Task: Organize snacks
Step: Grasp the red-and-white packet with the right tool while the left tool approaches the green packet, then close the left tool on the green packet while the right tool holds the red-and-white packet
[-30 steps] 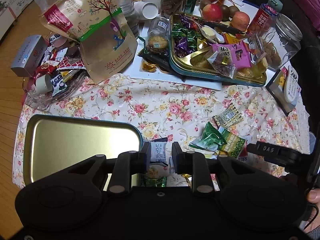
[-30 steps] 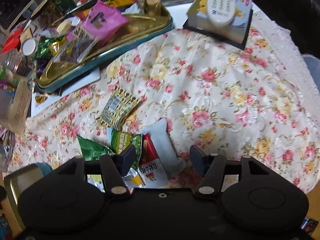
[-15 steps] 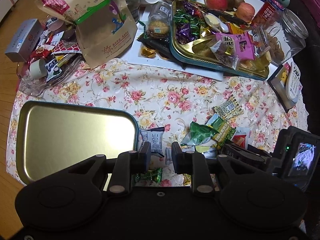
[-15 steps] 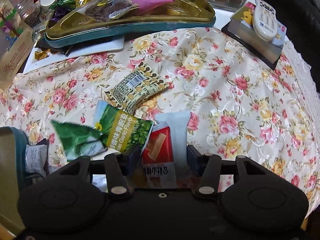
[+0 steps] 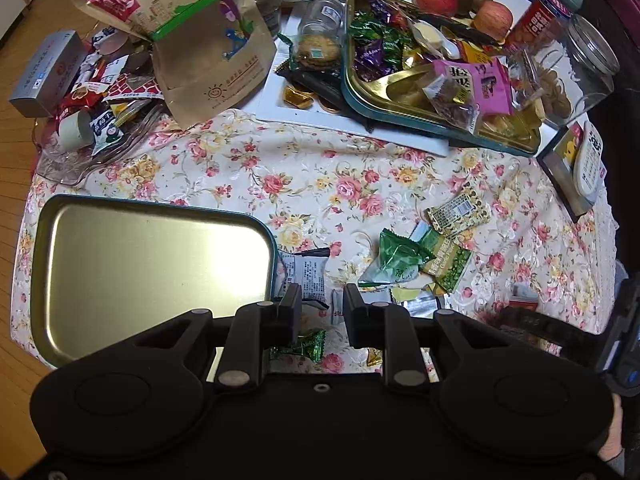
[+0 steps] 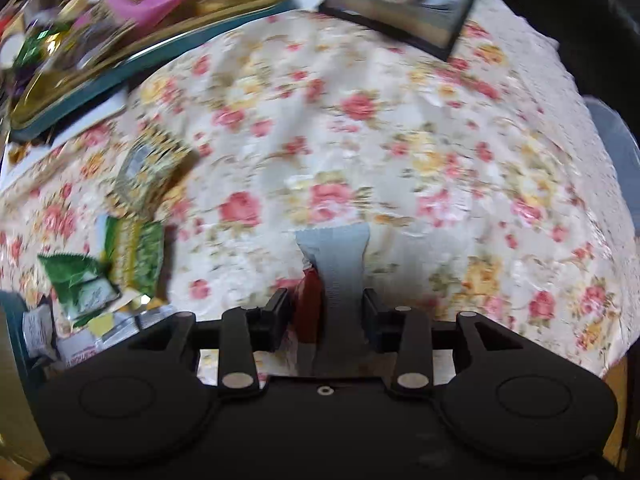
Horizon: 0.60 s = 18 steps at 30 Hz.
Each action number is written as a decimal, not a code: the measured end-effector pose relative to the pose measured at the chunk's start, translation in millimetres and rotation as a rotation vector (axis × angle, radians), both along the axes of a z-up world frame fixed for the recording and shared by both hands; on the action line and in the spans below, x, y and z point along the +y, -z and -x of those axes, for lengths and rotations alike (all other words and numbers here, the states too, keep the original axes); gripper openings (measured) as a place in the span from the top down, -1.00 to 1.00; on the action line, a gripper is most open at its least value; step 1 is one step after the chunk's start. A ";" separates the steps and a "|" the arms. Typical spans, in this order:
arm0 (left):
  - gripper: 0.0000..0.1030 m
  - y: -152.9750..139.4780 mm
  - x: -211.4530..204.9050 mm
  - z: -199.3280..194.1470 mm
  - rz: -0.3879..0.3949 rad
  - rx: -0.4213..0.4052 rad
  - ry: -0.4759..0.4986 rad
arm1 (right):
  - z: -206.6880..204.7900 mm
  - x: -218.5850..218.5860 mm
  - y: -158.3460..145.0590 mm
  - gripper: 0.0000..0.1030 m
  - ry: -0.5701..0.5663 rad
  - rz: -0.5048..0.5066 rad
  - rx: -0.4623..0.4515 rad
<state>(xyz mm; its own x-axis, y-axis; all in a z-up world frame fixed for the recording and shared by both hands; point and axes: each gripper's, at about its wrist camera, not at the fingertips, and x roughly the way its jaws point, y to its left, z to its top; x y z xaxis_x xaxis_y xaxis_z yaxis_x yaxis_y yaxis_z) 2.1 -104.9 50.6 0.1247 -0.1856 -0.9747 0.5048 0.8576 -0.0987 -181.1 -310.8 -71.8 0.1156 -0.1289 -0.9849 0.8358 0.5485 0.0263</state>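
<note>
**Snack packet caught between closing jaws**

Our right gripper closes around a red-and-silver snack packet at lower centre, pads touching it. Our left gripper hovers narrowly parted, empty, beside the gold tray at lower left.

Right gripper: jaws, wide apart a second ago, are closing around the red-and-silver foil snack packet, which now stands between them.
Packet: earlier flat on the floral tablecloth, now pinched narrow.
Right wrist view: sharp before, now motion-blurred.
</note>
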 end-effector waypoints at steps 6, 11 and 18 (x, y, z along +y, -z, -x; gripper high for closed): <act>0.39 7.5 -5.6 4.1 -0.031 -0.001 0.014 | 27.5 -25.5 -18.8 0.18 0.099 0.012 -0.063; 0.39 12.4 -10.3 5.1 -0.052 -0.004 0.019 | 40.9 -37.2 -39.1 0.17 0.159 0.030 -0.118; 0.39 16.2 -19.2 9.8 -0.063 0.004 0.040 | 20.5 -6.2 -41.7 0.17 0.000 0.039 -0.143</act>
<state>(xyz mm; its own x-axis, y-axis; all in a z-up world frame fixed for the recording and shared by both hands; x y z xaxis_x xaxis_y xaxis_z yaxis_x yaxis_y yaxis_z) -7.7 -124.1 34.4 0.1149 -0.1285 -0.9850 0.5384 0.8414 -0.0470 -201.6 -317.0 -30.1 0.2539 -0.1665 -0.9528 0.8253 0.5511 0.1236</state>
